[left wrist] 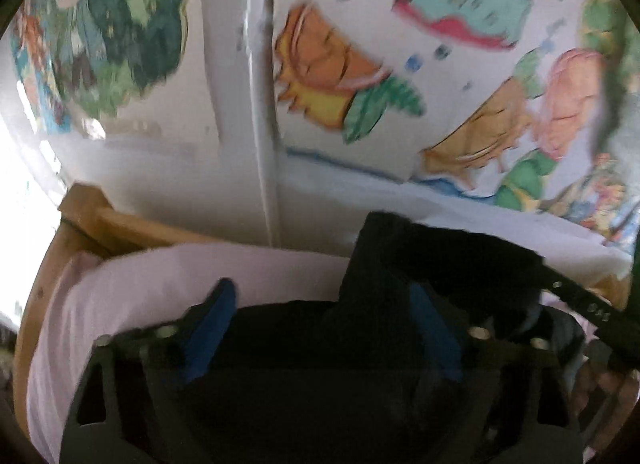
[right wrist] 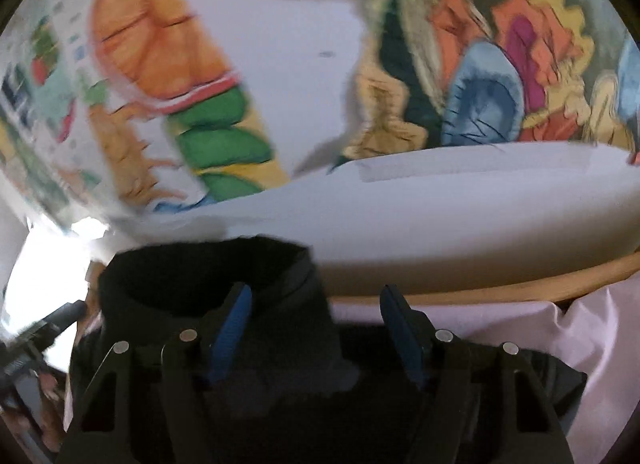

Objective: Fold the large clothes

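A black garment (left wrist: pixel 420 260) lies on a pale pink bed sheet (left wrist: pixel 168 276). In the left wrist view my left gripper (left wrist: pixel 324 304) is open, blue pads spread wide, with black cloth between and under the fingers and a fold standing up by the right finger. In the right wrist view the same garment (right wrist: pixel 200 264) bunches up around the left finger. My right gripper (right wrist: pixel 316 312) is open, its blue pads wide apart, cloth under it. The frames are blurred by motion.
A wooden bed frame (left wrist: pixel 100 224) runs along the sheet's far edge and shows in the right wrist view (right wrist: pixel 520 284). Behind it is a white wall with colourful cartoon murals (left wrist: pixel 332 76). A bright window (left wrist: pixel 24 192) is at the left.
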Demonstrator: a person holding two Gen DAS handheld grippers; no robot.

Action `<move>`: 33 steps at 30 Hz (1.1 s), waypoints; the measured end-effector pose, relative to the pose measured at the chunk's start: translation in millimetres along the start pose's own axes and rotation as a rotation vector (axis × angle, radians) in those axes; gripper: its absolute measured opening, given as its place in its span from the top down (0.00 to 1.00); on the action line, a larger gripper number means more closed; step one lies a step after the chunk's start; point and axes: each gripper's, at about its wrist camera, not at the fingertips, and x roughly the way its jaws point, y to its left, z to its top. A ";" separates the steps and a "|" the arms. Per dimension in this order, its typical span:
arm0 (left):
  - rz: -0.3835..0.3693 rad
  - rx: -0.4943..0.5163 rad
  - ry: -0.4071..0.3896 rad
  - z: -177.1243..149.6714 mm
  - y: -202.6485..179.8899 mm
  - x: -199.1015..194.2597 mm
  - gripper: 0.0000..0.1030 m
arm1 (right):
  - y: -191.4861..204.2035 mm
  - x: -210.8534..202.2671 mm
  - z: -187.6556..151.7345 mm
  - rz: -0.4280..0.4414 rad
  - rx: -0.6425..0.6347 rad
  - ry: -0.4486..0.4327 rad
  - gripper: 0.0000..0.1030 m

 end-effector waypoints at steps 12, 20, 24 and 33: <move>-0.179 -0.066 -0.127 -26.8 9.2 -39.0 0.96 | 2.7 -54.2 -37.9 0.117 -0.072 -0.090 0.89; -0.308 -0.085 -0.230 -104.4 42.2 -115.0 0.97 | -8.1 -136.4 -117.8 0.158 -0.165 -0.247 0.90; -0.289 -0.063 -0.202 -132.1 43.2 -116.6 0.97 | -10.4 -135.7 -145.4 0.118 -0.197 -0.241 0.91; -0.280 -0.103 -0.107 -149.7 45.3 -56.3 0.97 | -17.9 -112.1 -175.8 0.072 -0.219 -0.179 0.90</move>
